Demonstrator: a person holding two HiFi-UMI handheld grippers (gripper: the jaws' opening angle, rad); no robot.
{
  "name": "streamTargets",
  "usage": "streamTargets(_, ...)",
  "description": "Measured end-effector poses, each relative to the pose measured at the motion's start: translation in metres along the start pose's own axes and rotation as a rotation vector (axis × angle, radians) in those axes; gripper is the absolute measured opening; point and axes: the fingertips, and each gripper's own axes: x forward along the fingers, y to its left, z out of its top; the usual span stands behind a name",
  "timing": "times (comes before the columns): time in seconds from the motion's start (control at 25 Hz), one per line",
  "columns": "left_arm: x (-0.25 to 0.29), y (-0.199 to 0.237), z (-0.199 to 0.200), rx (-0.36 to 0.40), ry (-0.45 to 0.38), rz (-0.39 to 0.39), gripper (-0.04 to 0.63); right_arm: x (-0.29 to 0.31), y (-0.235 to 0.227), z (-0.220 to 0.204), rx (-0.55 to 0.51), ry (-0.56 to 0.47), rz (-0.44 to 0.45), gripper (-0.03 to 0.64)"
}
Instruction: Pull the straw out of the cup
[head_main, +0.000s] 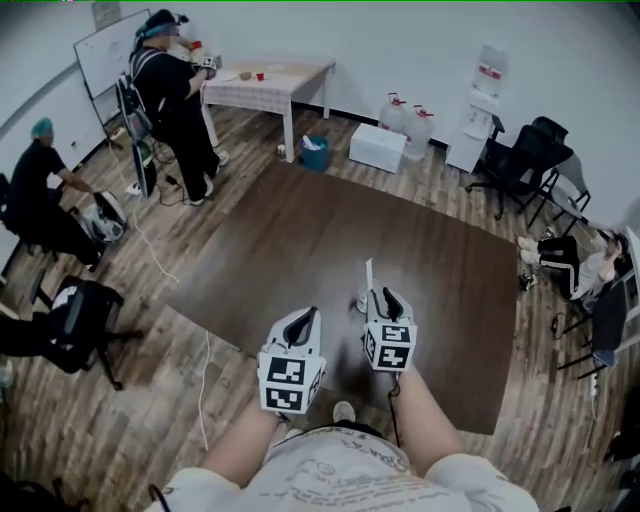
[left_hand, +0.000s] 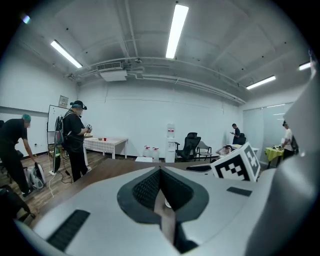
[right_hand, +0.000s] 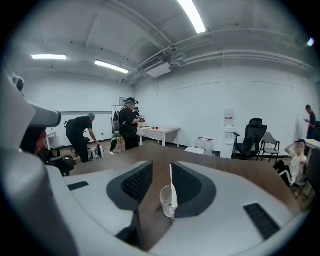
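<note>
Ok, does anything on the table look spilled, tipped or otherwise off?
Nothing stands out. The cup stands upright on the table with the straw standing in it, seen in the gap of the open right claw. No spill shows around it.

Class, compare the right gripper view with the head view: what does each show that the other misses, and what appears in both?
Only the right gripper view: the ceiling lights, and the right gripper seen from behind, its fingers apart with the cup in the gap.

Only the head view: that gripper's marker cube, the person's forearms and a blue bin.

Both: the clear cup, the white straw upright in it, the brown table and the cloth-covered side table.
</note>
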Motion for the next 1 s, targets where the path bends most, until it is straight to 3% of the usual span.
streamTargets(0.36, 0.006, 0.03, -0.009, -0.003, 0.039, 0.15, 0.0, 0.097, -0.026, -0.048, -0.098, 0.178, 0.026, 0.137)
streamTargets(0.84, 0.001, 0.052, -0.017, 0.004, 0.073, 0.251, 0.0, 0.156, -0.042, -0.079, -0.093, 0.275, -0.03, 0.133)
streamTargets(1.0, 0.003, 0.052, -0.018, 0.011, 0.078, 0.254, 0.0, 0.157, -0.046, -0.073, -0.06, 0.252, -0.052, 0.064)
